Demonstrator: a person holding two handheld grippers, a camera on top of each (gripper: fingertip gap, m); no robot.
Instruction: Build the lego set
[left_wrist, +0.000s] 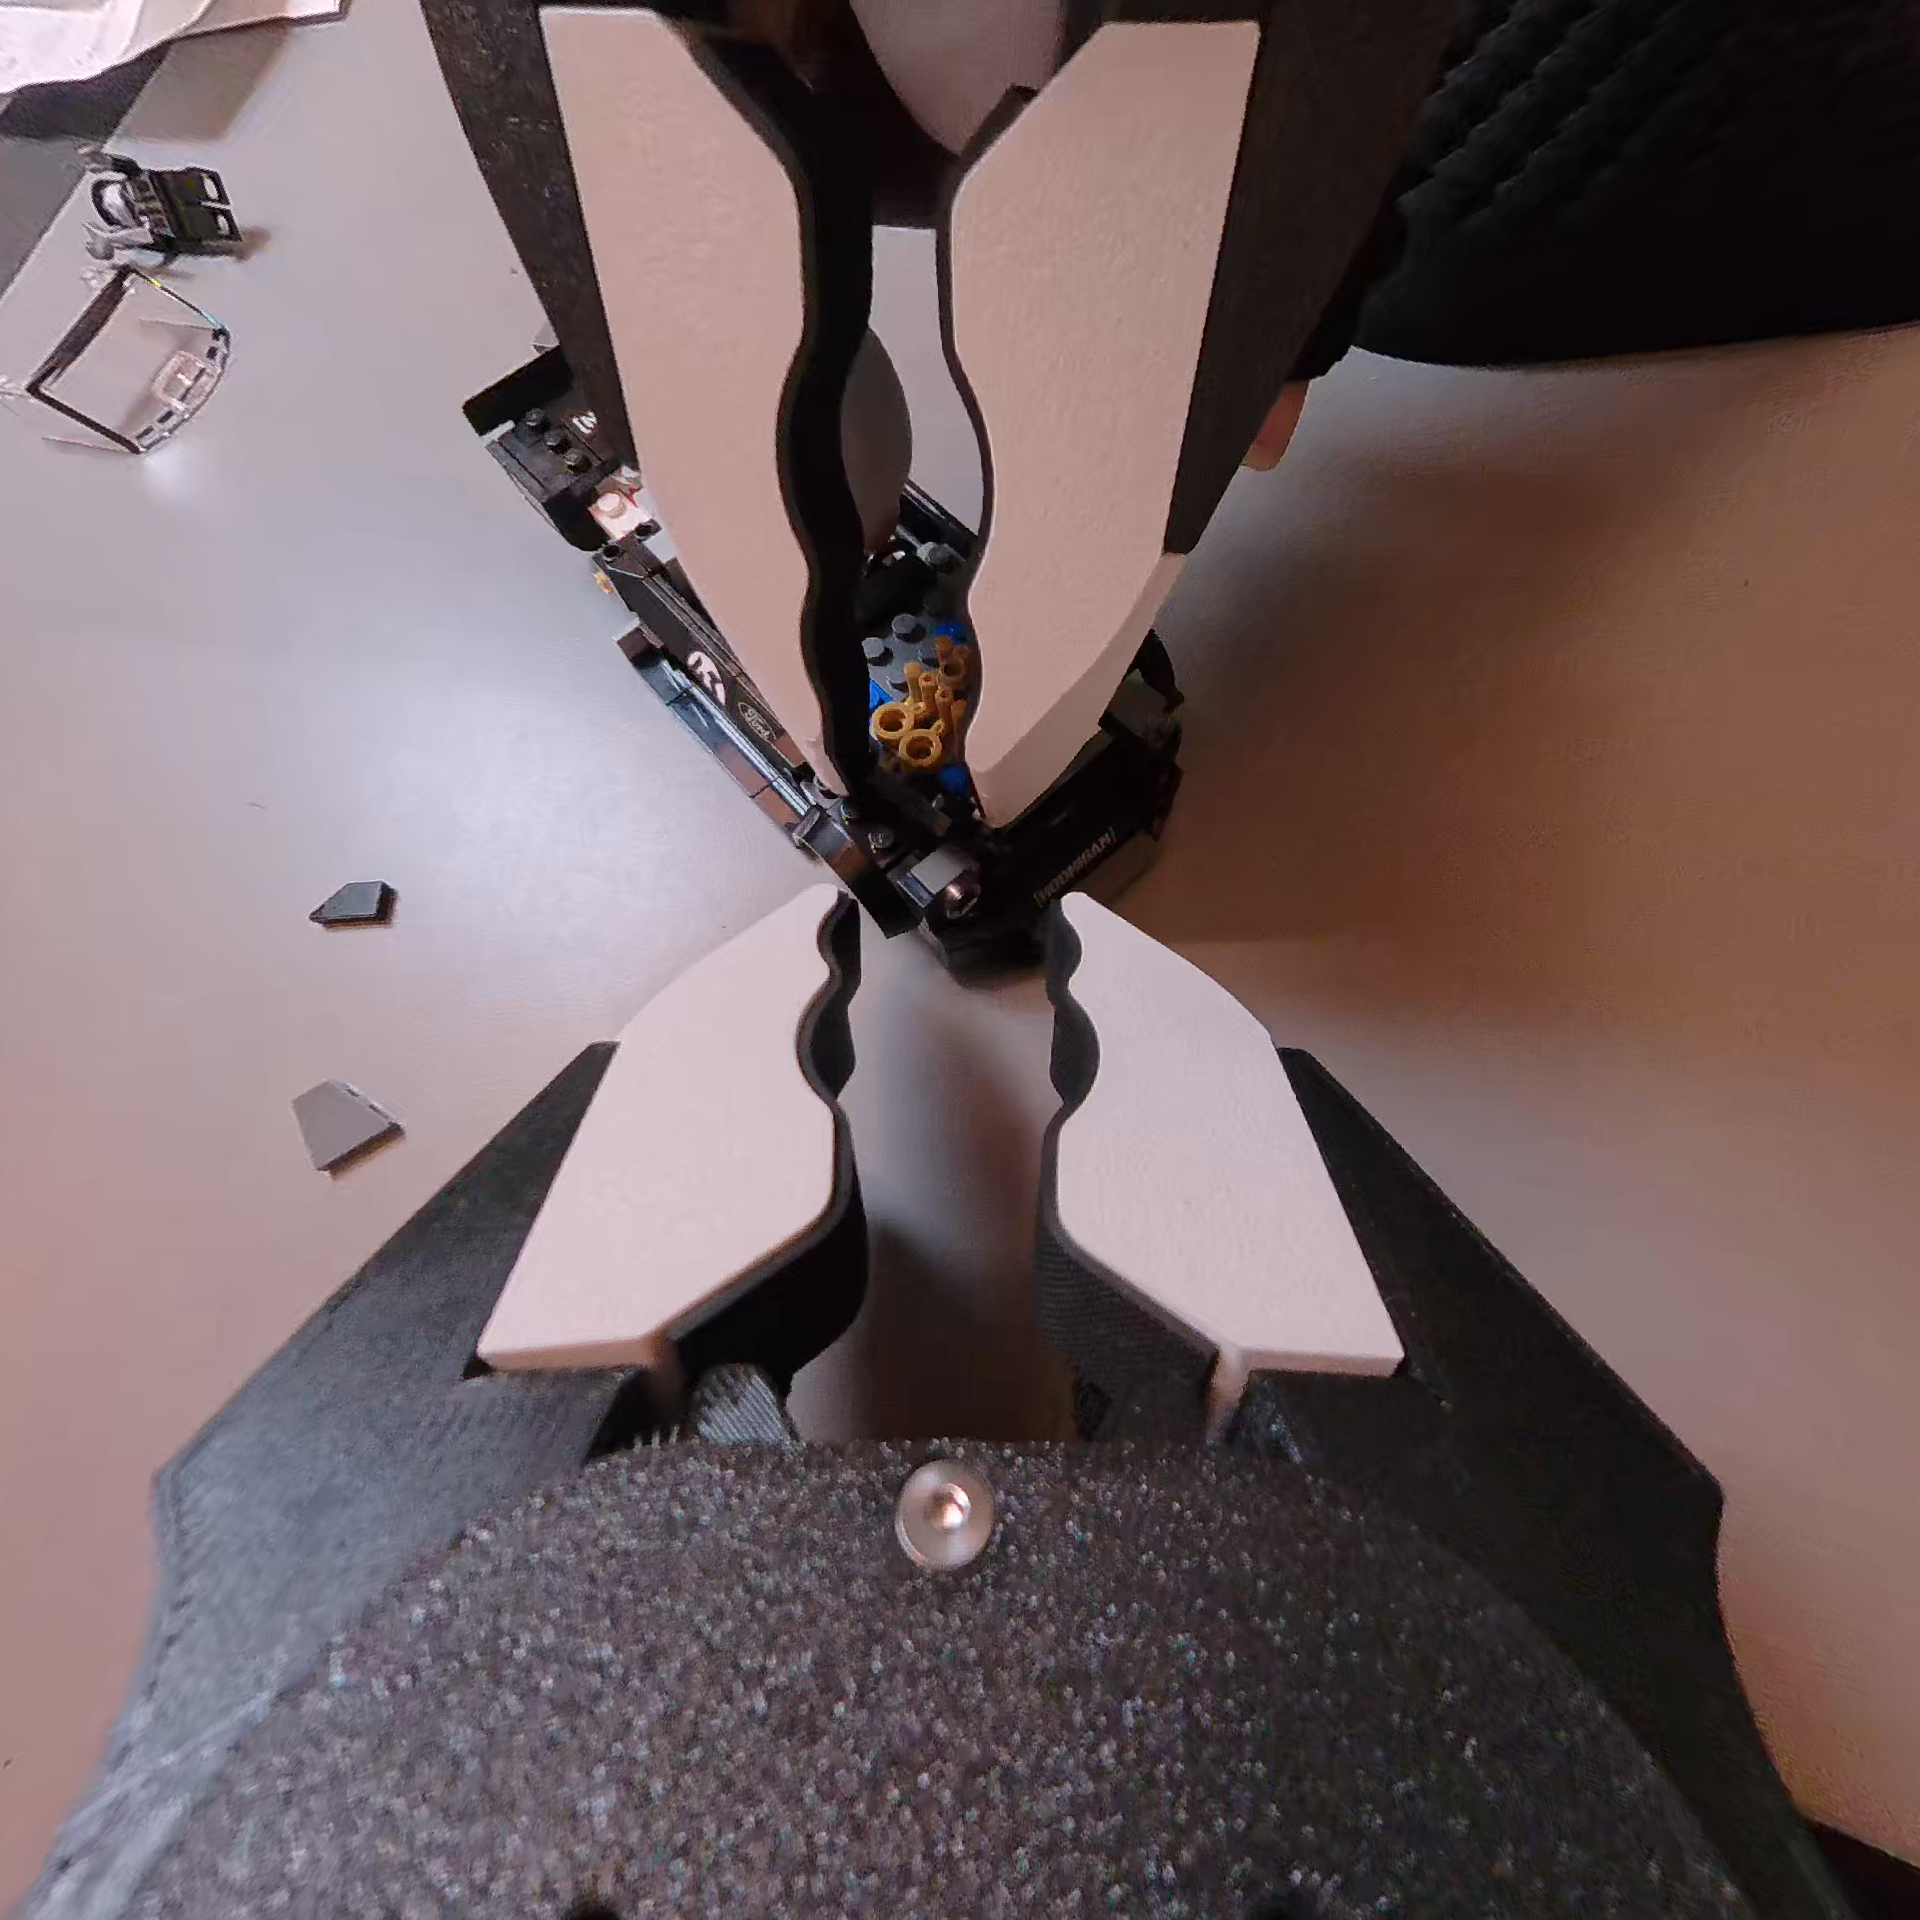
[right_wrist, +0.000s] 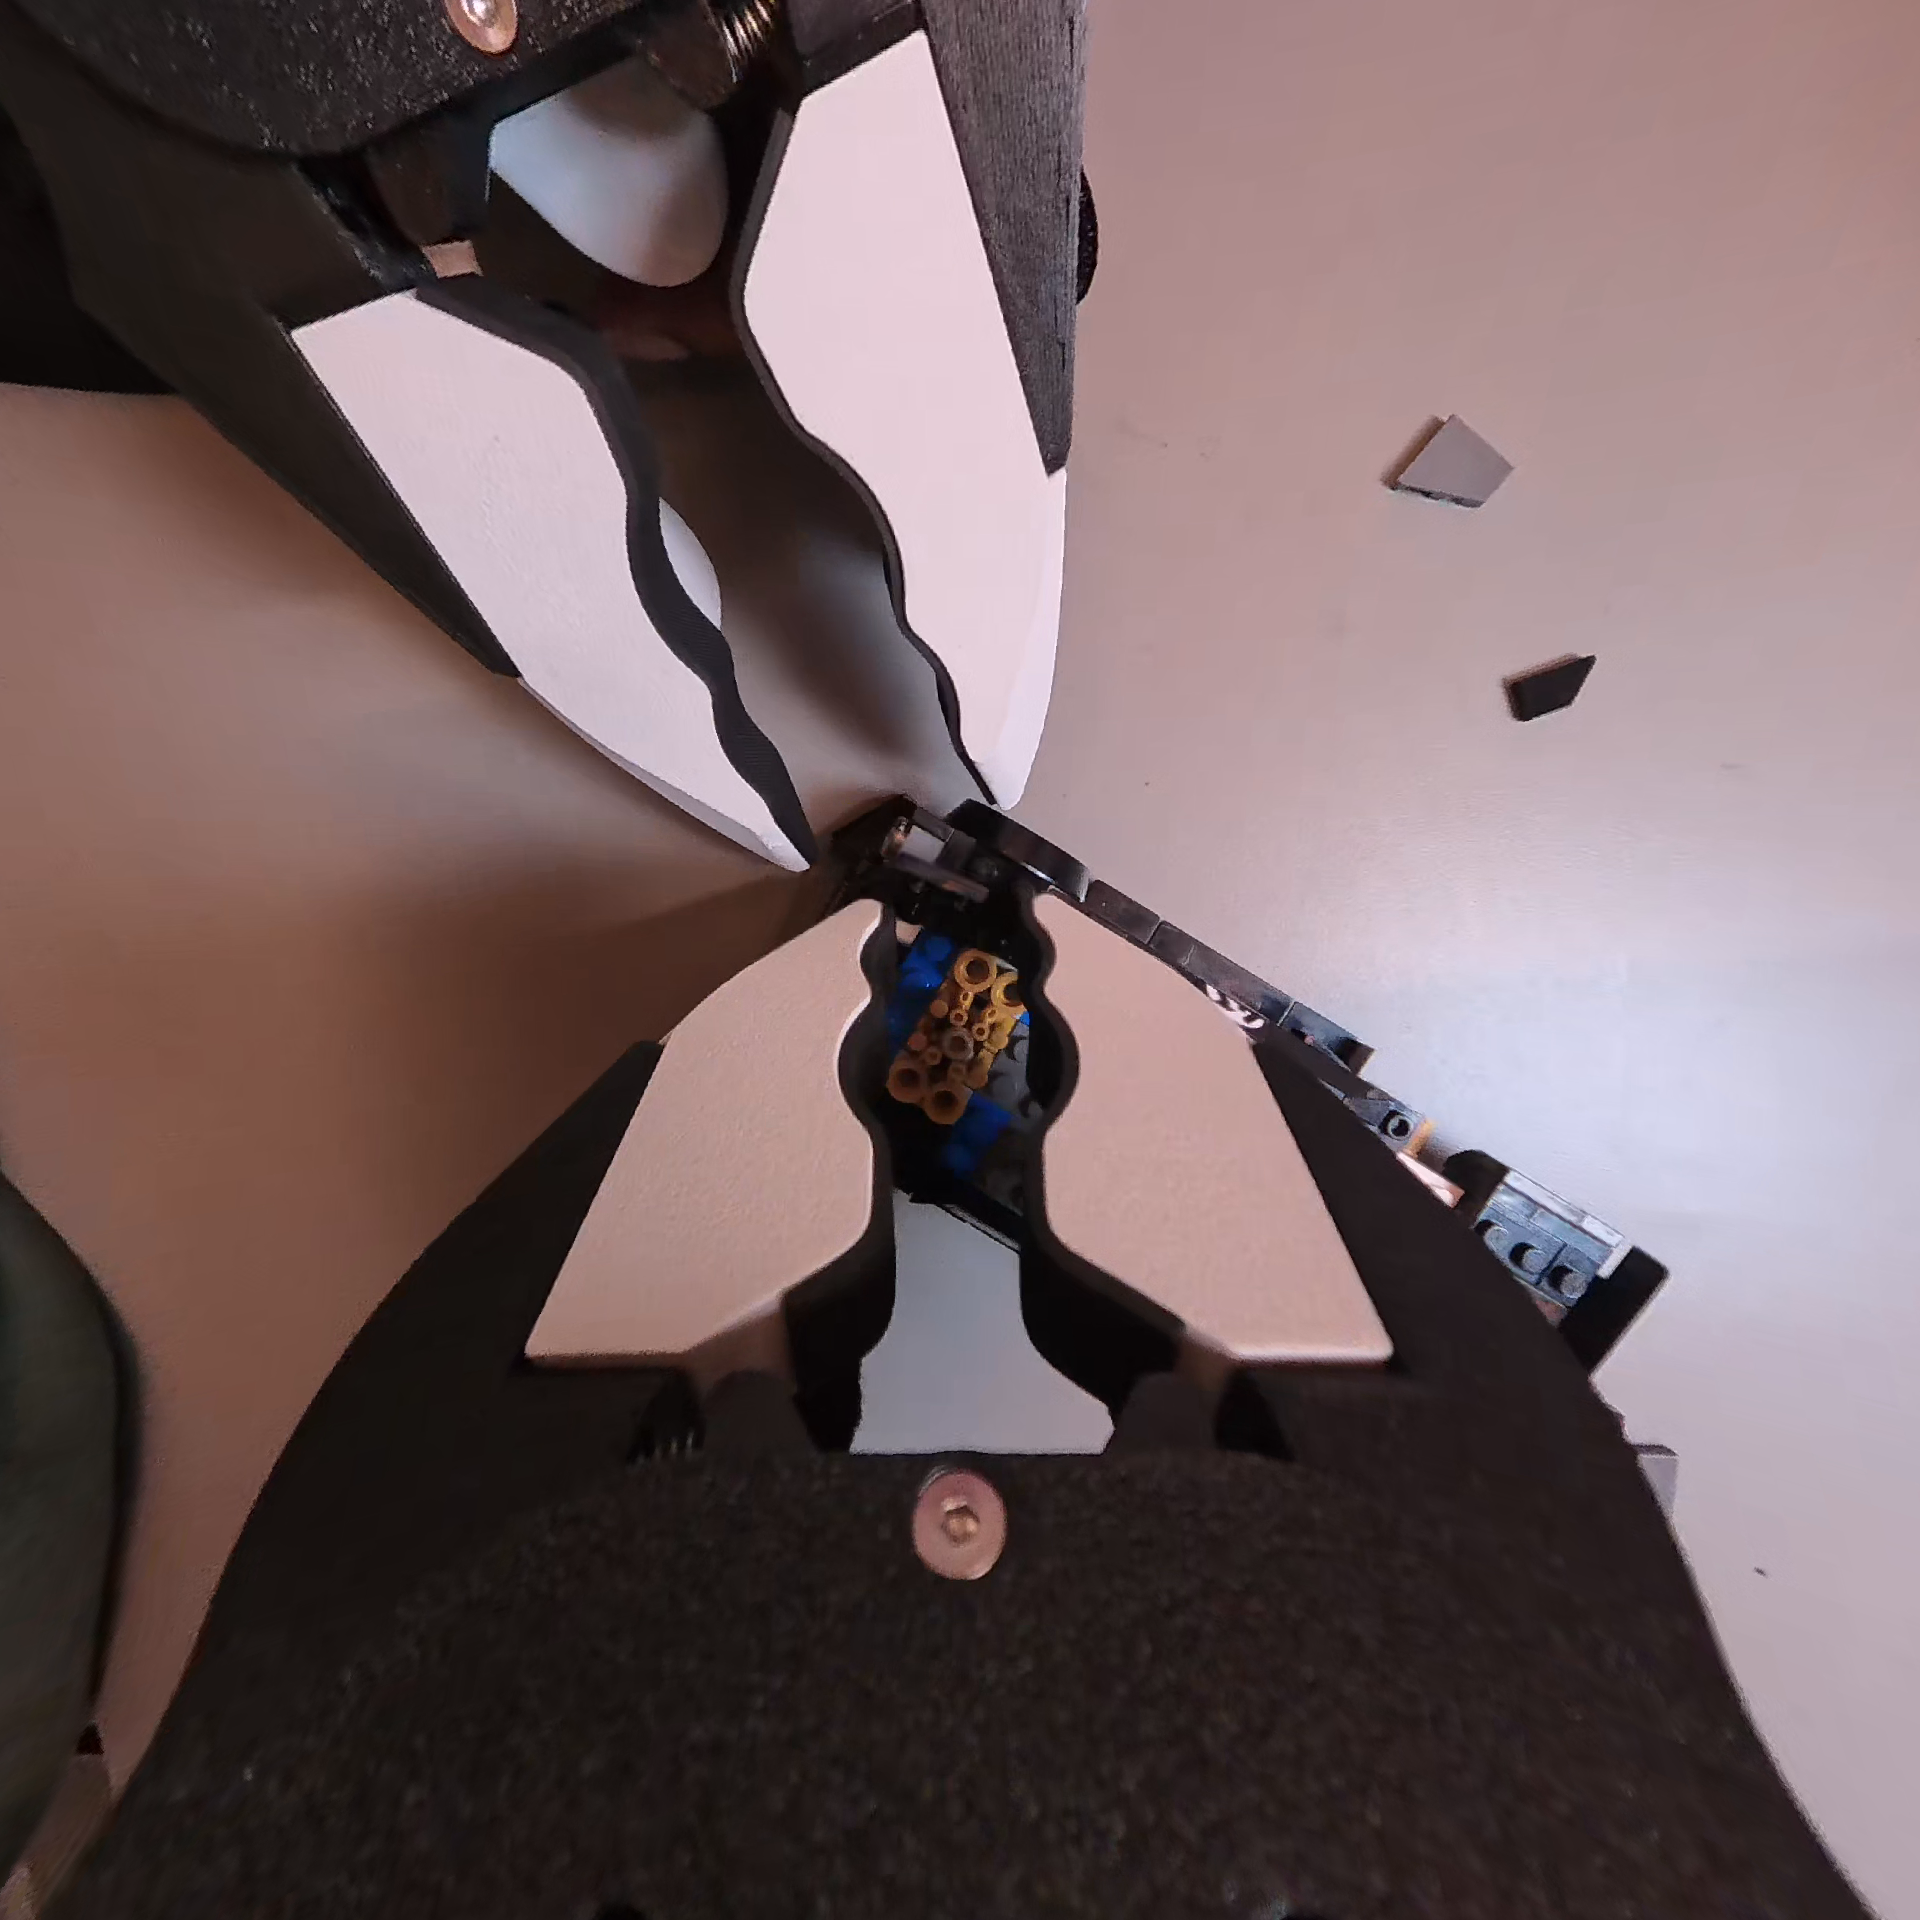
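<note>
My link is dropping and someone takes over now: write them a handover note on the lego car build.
Left gripper: jaws parted around one end of the black car; grip unclear.
Right gripper: comes in from the opposite side, fingers either side of the gold engine piece; contact unclear.
Done: car partly built on the table, engine in.
Left: grey wedge tile and black wedge tile loose beside it; clear windscreen and small black subassembly farther off.

Both grippers alike: left gripper (left_wrist: 951, 914) & right gripper (right_wrist: 961, 925) w/ speckled black 3D-printed bodies, one silver screw (left_wrist: 943, 1509) centred on each, white finger plates (left_wrist: 686, 1174) edged w/ wavy black rubber pads, black knit sleeve (left_wrist: 1621, 177) behind.
</note>
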